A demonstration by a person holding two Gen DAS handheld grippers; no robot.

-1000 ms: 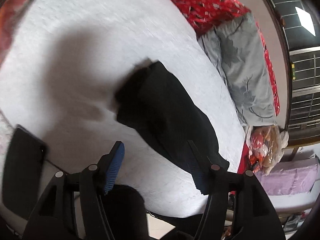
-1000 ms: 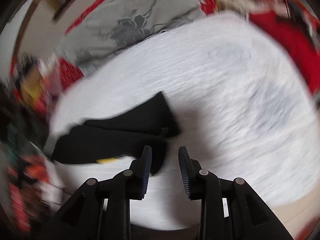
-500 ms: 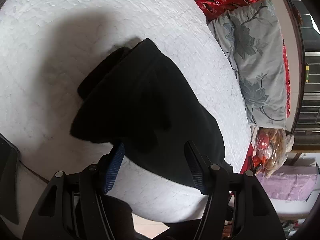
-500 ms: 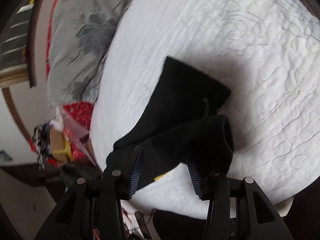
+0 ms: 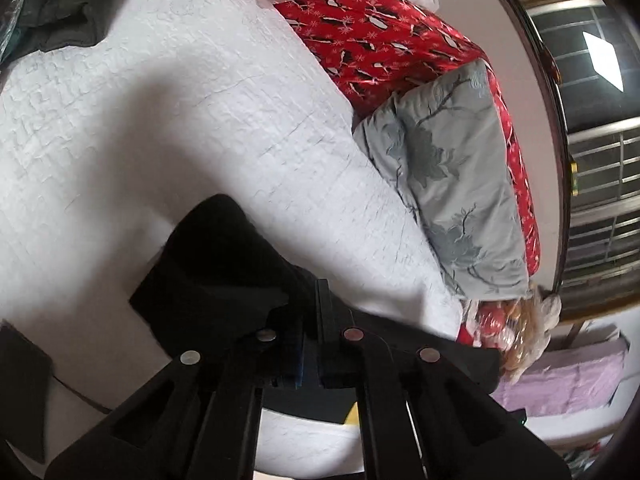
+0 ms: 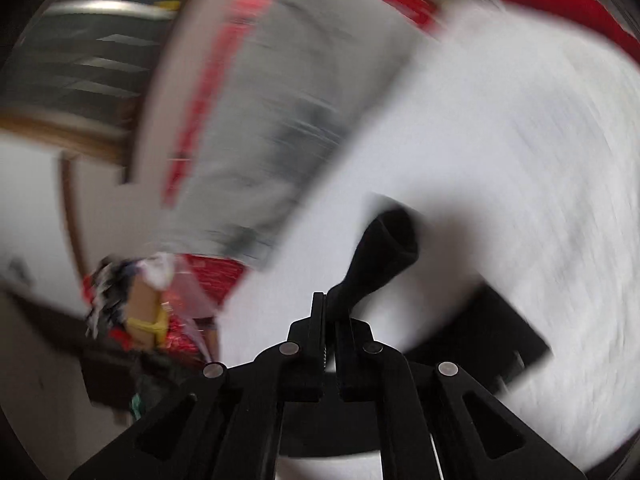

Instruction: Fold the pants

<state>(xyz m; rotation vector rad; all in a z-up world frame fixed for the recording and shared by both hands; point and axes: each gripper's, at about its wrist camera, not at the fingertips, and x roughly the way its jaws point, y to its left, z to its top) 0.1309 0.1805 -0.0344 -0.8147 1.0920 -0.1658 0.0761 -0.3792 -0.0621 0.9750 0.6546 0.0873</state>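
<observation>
Left wrist view: the left gripper [image 5: 310, 312] has its fingers pinched narrow on the black pants [image 5: 212, 264], which lie bunched on the near part of the white quilted bedspread [image 5: 160, 120]; a grey floral pillow [image 5: 452, 184] sits far right.

Right wrist view, blurred: the right gripper [image 6: 330, 320] is clamped on a raised fold of the pants [image 6: 384, 252].

My left tongs [image 5: 310, 320] and right tongs [image 6: 329, 322] are matte black plastic, with round silver screws, triangular cut-outs, and blue ribbed pads on the left.

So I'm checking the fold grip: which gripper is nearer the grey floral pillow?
Hard to call. Left gripper and right gripper are both shut on the black pants, short of the grey floral pillow.
</observation>
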